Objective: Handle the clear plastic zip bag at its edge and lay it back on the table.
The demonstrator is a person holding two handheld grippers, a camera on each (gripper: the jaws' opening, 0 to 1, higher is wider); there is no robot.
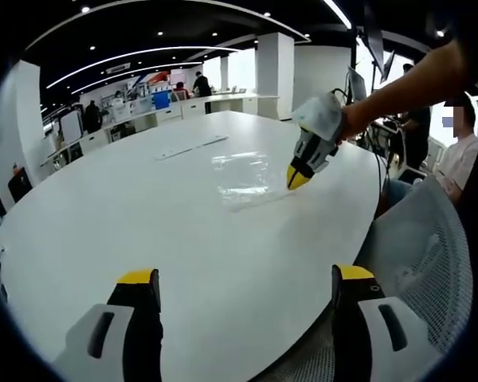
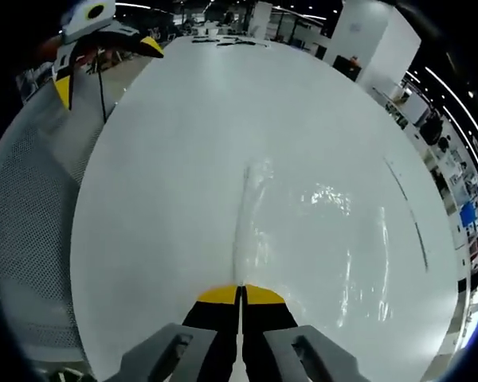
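White table (image 1: 143, 207) holds one zip bag (image 1: 243, 181), right gripper (image 2: 240, 296) pinching it.

open office, white pillar (image 1: 276, 64), strip ceiling lights (image 1: 127, 57).

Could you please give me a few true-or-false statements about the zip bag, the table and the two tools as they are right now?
1. The right tool is shut on the edge of the clear zip bag. True.
2. The left tool is shut on the bag too. False: its jaws stand wide apart with nothing between them, short of the bag.
3. The bag lies on a white table. True.
4. The bag is packed full with coloured items. False: it looks flat and transparent, with the table showing through.
5. A mesh chair back stands beside the table's edge. True.
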